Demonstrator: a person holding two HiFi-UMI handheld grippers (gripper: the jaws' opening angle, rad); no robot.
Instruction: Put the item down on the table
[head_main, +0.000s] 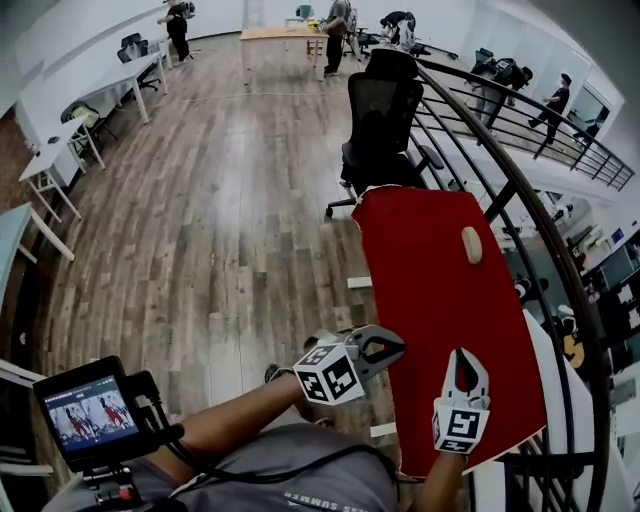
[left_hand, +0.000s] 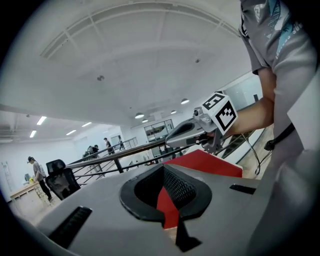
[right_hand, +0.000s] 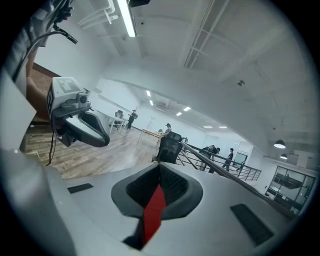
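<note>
A red table (head_main: 430, 320) stands by the railing on the right of the head view. A small beige oval item (head_main: 472, 244) lies on its far half, with no gripper near it. My left gripper (head_main: 398, 347) hangs just off the table's left edge, pointing right, jaws together and nothing between them. My right gripper (head_main: 465, 352) is over the table's near part, pointing away from me, also shut and empty. In the left gripper view my left gripper (left_hand: 164, 170) has the red table top (left_hand: 210, 162) showing beyond it. The right gripper (right_hand: 160, 167) looks out over the room.
A black office chair (head_main: 385, 120) stands at the table's far end. A dark curved railing (head_main: 520, 190) runs along its right side. White desks (head_main: 60, 160) line the left wall, and people stand at the far end. A small monitor (head_main: 90, 412) sits at lower left.
</note>
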